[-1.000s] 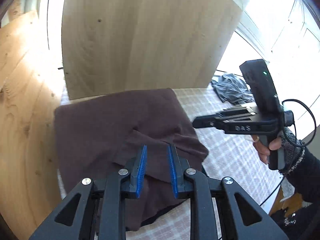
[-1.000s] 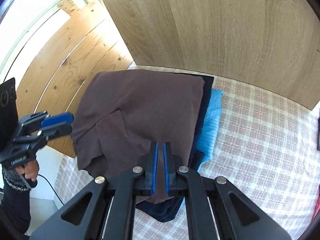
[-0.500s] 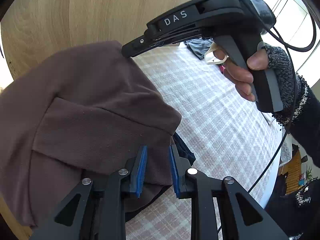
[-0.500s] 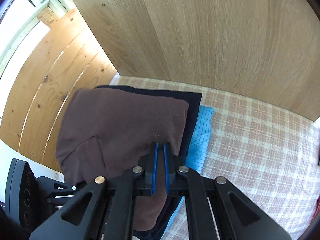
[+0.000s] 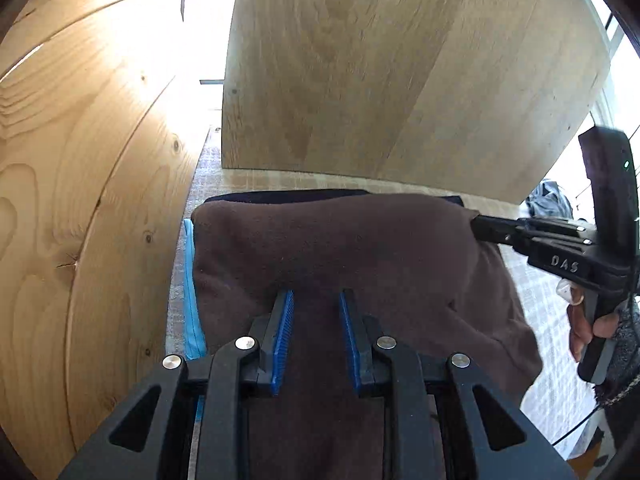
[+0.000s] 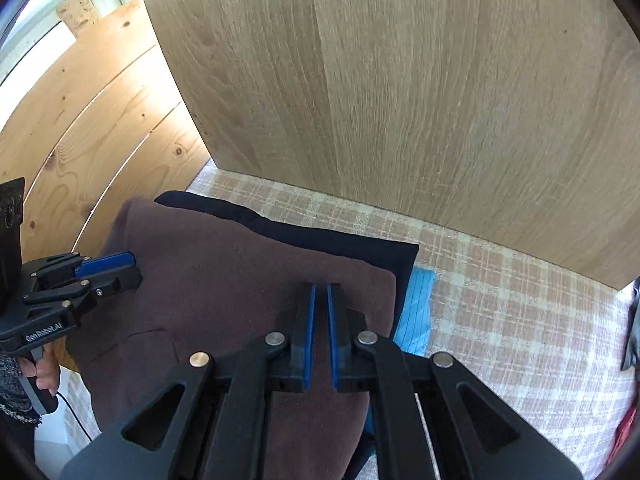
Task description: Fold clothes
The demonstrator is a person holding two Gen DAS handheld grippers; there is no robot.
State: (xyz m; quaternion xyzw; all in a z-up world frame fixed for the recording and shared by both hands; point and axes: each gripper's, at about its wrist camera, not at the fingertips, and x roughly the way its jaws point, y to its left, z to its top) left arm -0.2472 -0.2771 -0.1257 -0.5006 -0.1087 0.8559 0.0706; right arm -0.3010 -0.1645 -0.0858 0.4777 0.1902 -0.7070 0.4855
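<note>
Brown fabric fills both wrist views: the folded brown garment [image 5: 360, 264] lies on top of a navy garment [image 6: 340, 240] and a light blue one [image 6: 416, 308], stacked in the corner of the checked bedcover [image 6: 500, 300] against the oak panel [image 5: 400, 60] and the pine boards [image 5: 80, 200]. My left gripper [image 5: 316, 308] sits low over the brown cloth, jaws a little apart with fabric showing between the blue pads; I cannot tell whether they pinch it. My right gripper [image 6: 318, 300] has its pads nearly together, closed, above the garment's right edge, holding nothing I can see. Compared with a second ago, the brown garment is flatter and squarer on the pile, the blue edge now peeks out at its left in the left view, and the right gripper's tip now reaches the garment's far corner instead of hanging clear beside it.
</note>
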